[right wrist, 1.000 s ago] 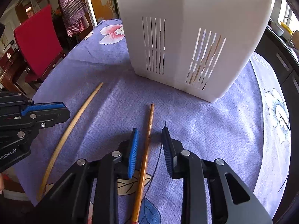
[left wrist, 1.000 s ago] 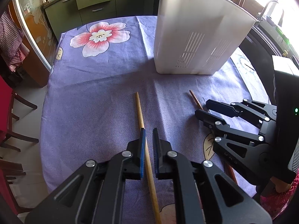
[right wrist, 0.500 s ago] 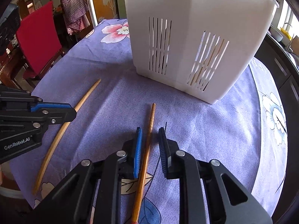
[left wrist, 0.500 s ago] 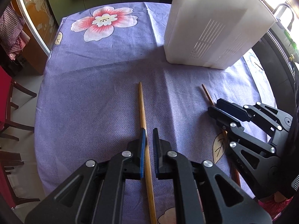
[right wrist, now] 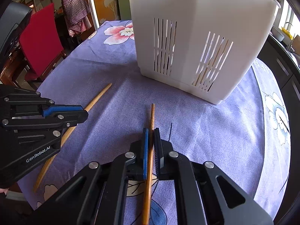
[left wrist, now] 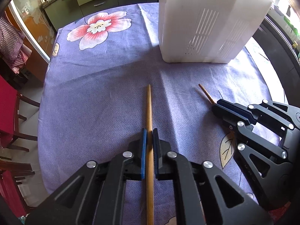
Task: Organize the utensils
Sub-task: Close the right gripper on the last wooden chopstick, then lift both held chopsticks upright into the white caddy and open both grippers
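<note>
The white slotted utensil holder (right wrist: 202, 43) is standing on the desk (left wrist: 97, 86) beyond both chopsticks, whose long axes are pointing toward it. The left gripper (left wrist: 149, 136) is pinching the pale chopstick (left wrist: 149, 108), while the right gripper (right wrist: 151, 136) is pinching the darker chopstick (right wrist: 152, 116); "GenRobot.AI" is showing on the left gripper's side.

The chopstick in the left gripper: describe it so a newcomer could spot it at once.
Start at the white slotted holder on the purple flowered tablecloth. Nearer the camera lie two chopsticks; this chopstick is the left one, between the left gripper pads. It is paler and thicker than the darker chopstick beside it.
</note>
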`<state>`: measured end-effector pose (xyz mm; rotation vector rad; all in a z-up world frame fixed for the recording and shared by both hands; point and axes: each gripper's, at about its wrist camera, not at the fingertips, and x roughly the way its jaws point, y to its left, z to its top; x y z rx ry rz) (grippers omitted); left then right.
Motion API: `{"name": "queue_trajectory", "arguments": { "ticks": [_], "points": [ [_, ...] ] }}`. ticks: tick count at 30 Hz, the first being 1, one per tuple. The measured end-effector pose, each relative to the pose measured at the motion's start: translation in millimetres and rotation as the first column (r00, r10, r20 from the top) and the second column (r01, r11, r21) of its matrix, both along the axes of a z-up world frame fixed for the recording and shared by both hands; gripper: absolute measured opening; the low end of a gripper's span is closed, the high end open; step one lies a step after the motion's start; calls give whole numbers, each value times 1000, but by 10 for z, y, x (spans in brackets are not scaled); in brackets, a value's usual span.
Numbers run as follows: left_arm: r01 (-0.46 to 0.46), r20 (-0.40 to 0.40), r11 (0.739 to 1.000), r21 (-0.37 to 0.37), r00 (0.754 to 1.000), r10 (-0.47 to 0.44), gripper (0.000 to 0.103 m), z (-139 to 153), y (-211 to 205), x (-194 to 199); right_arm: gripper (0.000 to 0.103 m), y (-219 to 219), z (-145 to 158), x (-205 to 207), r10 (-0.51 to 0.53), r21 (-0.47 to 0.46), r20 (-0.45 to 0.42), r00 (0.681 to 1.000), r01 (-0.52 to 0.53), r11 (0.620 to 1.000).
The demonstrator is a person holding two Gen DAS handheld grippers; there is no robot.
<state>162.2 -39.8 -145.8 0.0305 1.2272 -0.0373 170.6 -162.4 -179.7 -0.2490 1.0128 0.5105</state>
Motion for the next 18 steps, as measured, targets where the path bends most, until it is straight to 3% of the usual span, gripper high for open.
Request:
{"name": "queue_trajectory", "arguments": {
  "ticks": [7,18],
  "points": [
    [6,30,1000,-23,1000,-6,6,129,13,-4,6,-341,197,-4,-39,116,-15,999,41,992],
    [64,152,997,-36,987,-58,6,726,-32,-247,6,-954,948,-379,-114,271,127,985,76,959]
  ]
}}
